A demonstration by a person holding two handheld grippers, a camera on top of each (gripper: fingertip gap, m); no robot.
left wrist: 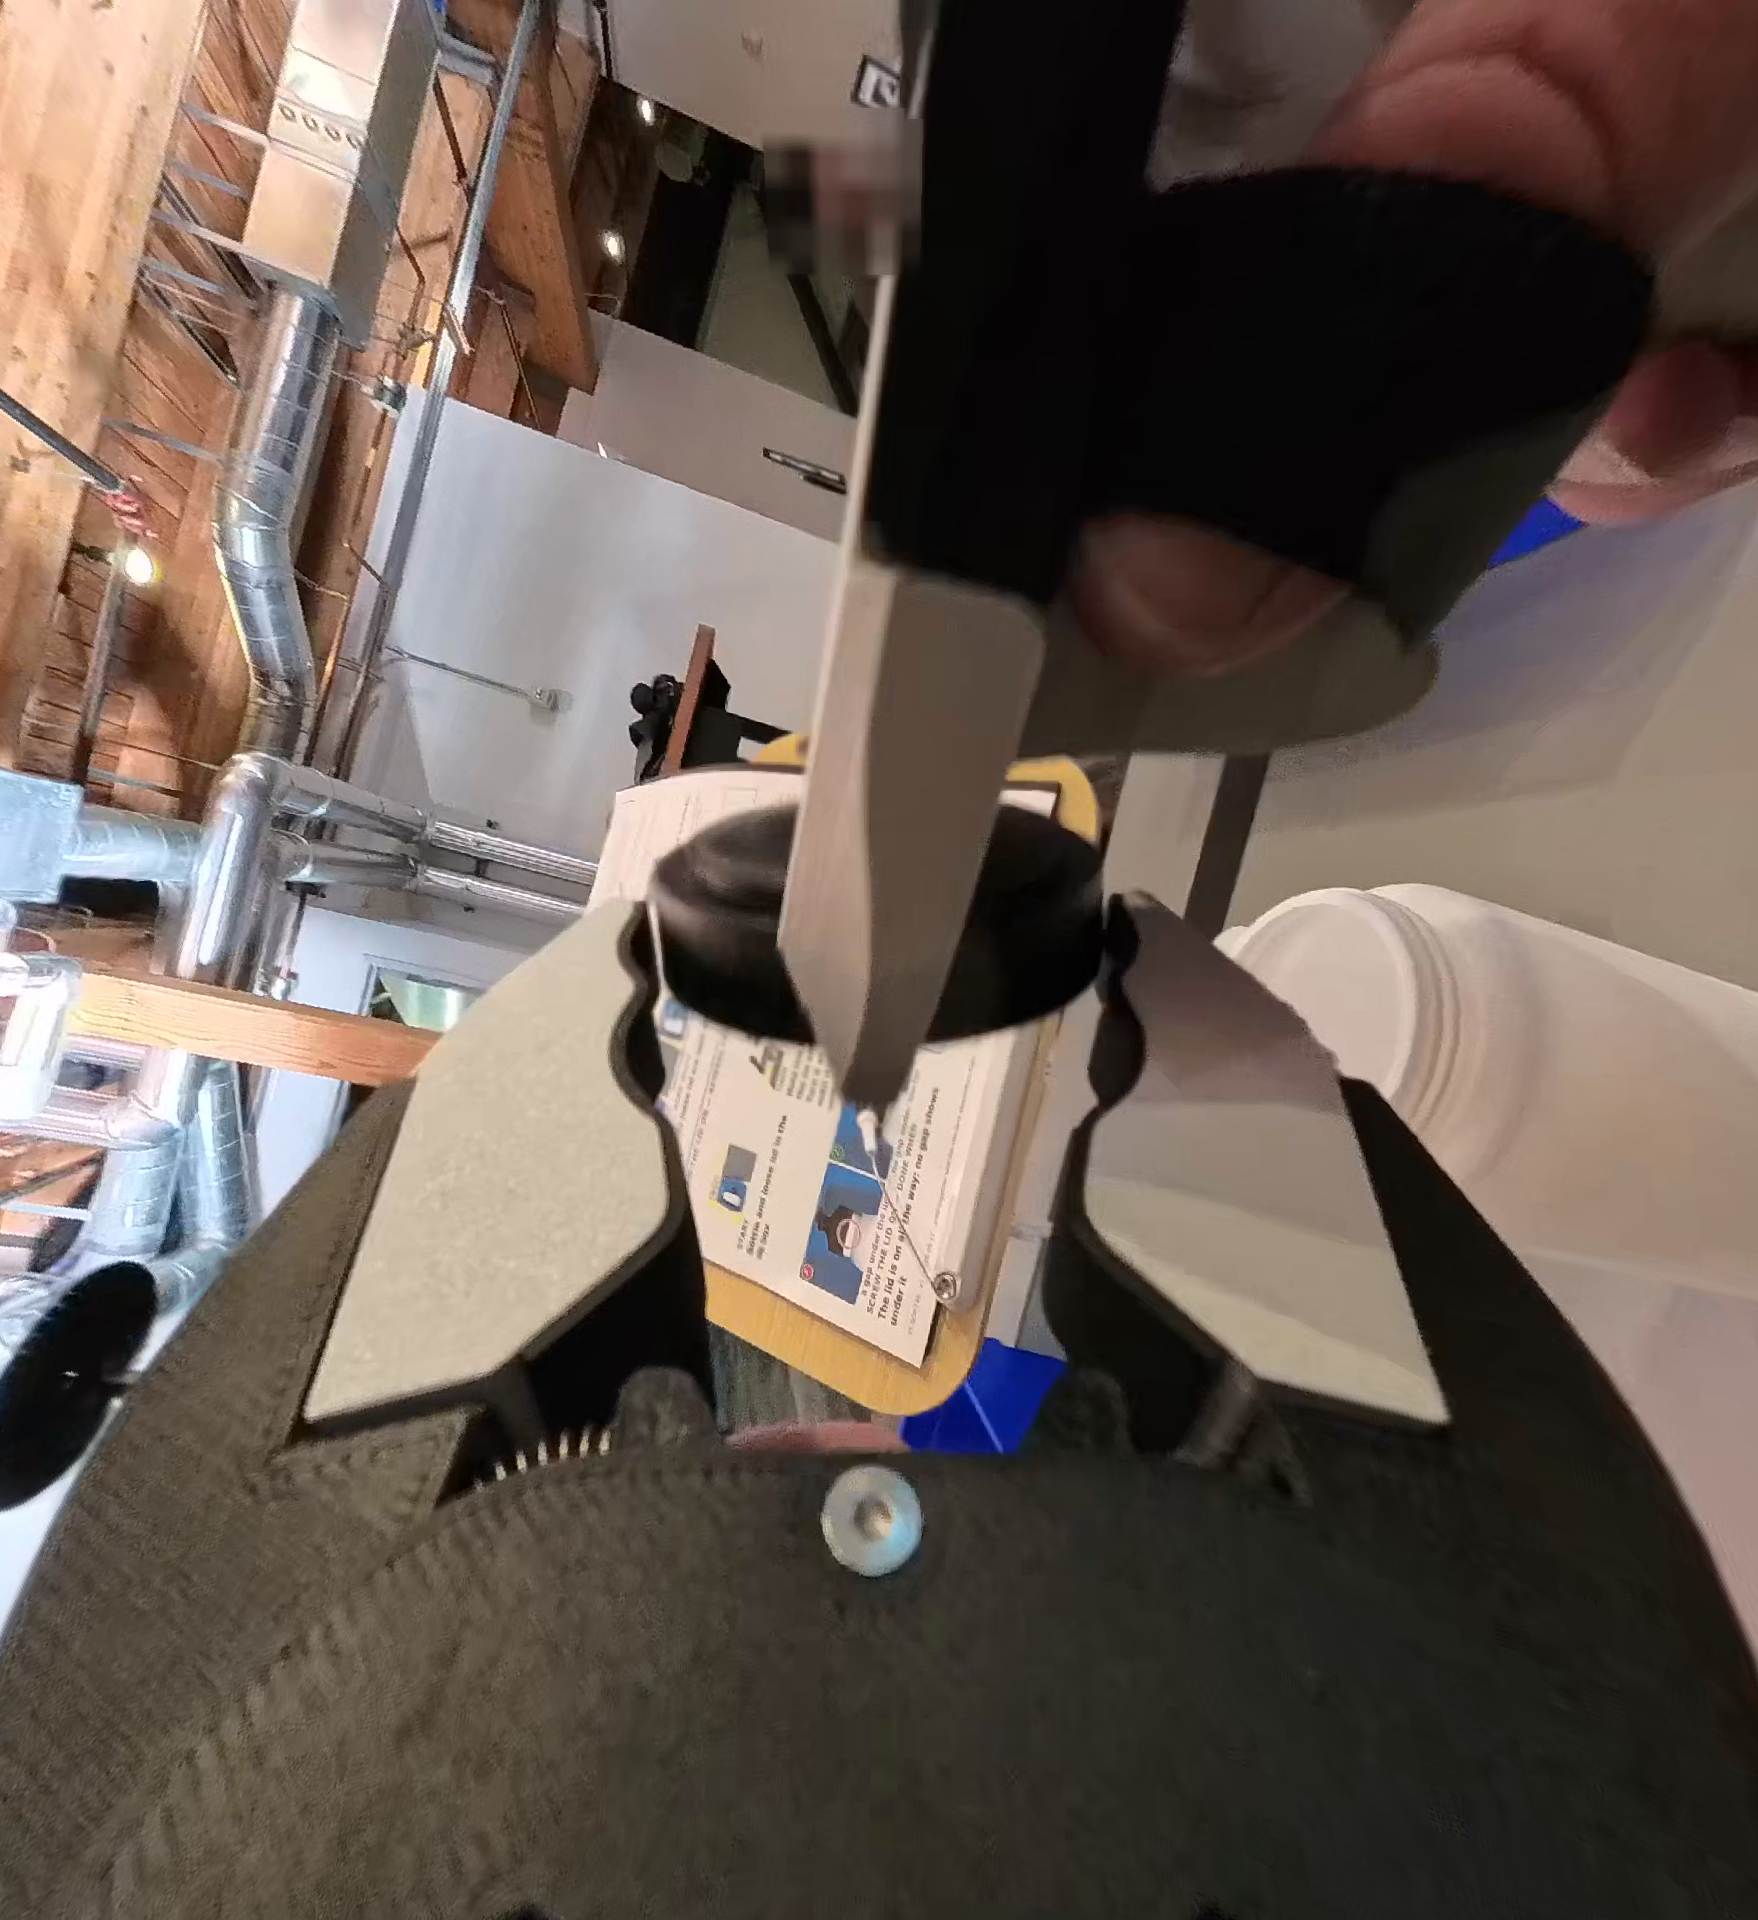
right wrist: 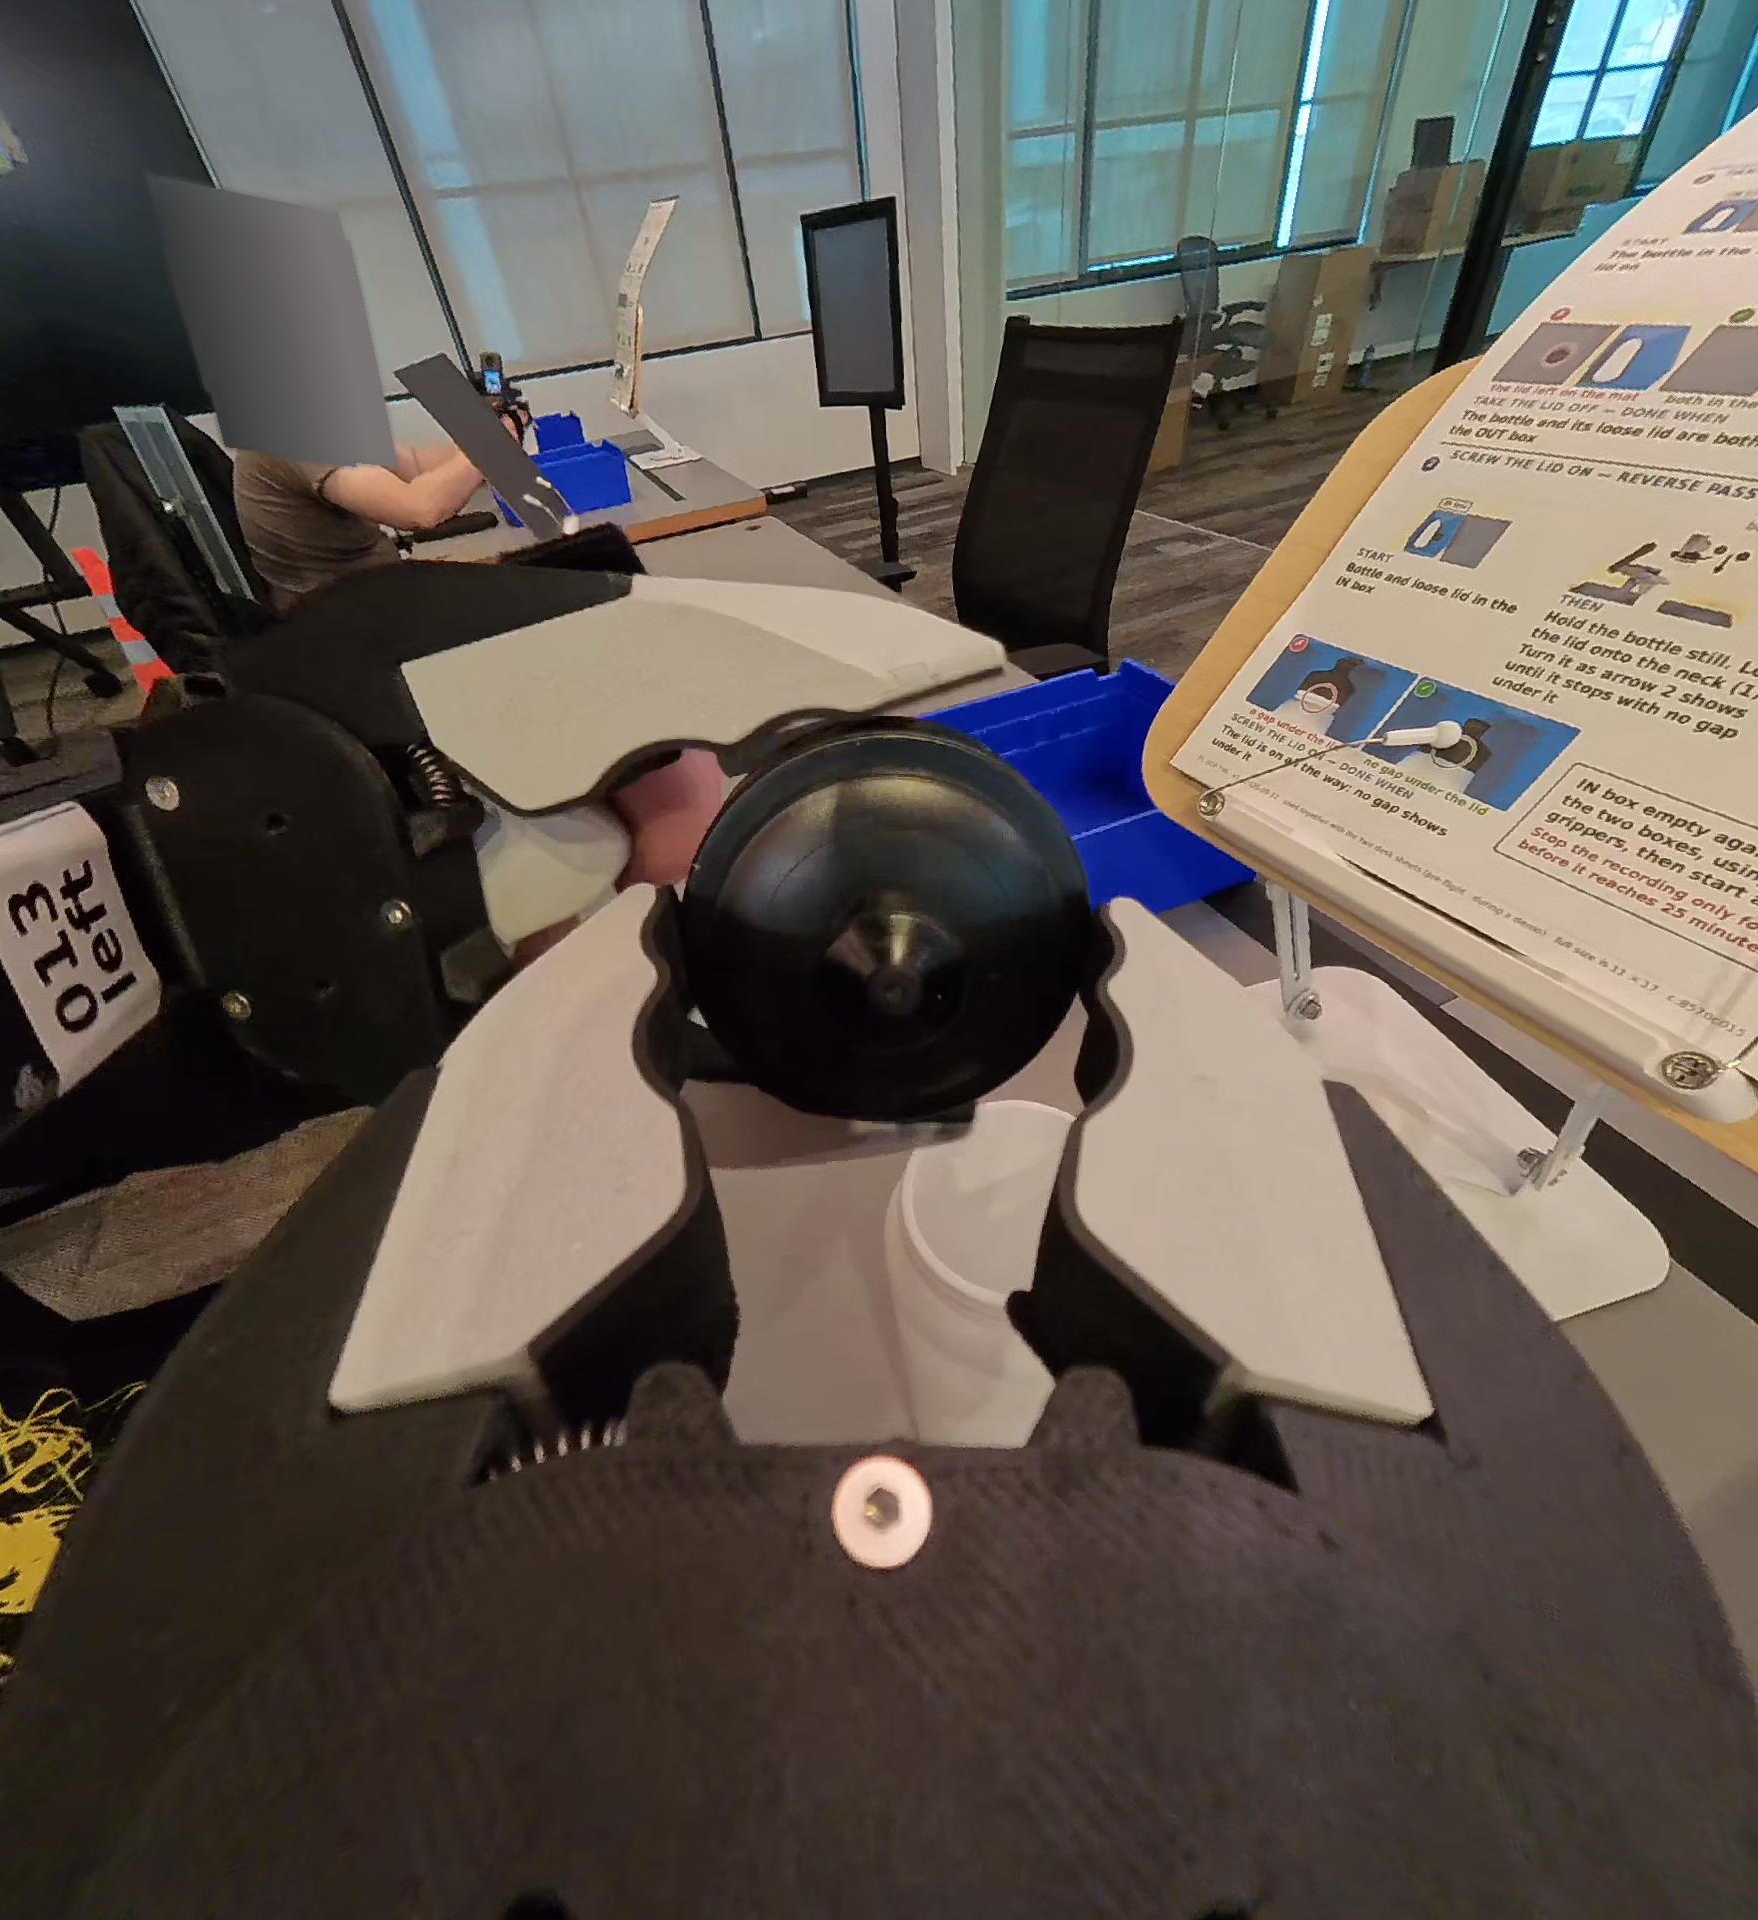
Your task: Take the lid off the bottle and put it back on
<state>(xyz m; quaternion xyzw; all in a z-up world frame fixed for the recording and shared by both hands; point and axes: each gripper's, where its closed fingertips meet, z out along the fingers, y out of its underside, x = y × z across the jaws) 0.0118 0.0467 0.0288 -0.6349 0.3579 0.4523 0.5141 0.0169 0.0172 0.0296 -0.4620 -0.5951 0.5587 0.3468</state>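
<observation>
Both tongs clamp the black lid [right wrist: 880, 920]: right tongs [right wrist: 880, 935] on its rim from above, left tongs [left wrist: 875, 935] from the side. Lid is off, held above the white bottle [right wrist: 968, 1226] neck, which is offset to one side. Risk: lowering misaligned cross-threads it; double grip may twist the lid crooked.

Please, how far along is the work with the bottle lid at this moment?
Done: the black lid is off, and the white bottle shows its bare threaded neck. In hand: the left gripper and the right gripper both seem closed on the lid, which is held off the neck. Left: setting the lid on the neck and screwing it down.
</observation>
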